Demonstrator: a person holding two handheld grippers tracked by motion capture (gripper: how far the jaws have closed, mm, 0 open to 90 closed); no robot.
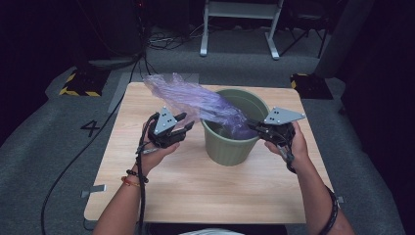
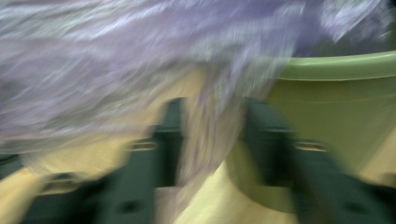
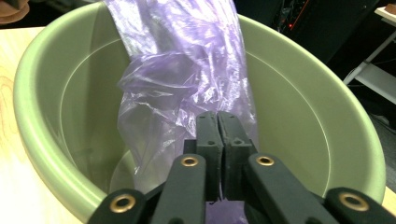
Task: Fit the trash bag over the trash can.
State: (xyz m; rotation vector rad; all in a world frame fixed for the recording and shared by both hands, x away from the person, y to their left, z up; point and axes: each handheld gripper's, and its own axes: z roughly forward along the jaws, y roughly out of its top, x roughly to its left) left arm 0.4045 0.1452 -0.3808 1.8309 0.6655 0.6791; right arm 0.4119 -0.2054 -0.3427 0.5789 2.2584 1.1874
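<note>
Purple translucent plastic bag (image 1: 203, 103) only partly inside round green plastic bin (image 1: 230, 147), centre frame; right tongs (image 1: 258, 129) clenched on it, left tongs (image 1: 182, 122) released; lining remains.

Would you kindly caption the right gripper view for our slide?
Right gripper shut on purple plastic bag inside green bin.

Black grippers (image 1: 172, 128) with grey triangular plates, brass rivets; beaded bracelets (image 1: 131, 177).

Table (image 1: 195, 186): light wood-grain top, sitting on grey carpeted floor (image 1: 49, 147).
Bin (image 1: 230, 147): green, round, standing upright directly on the table, right of centre.
Remaining surface: showing bare wood.
</note>
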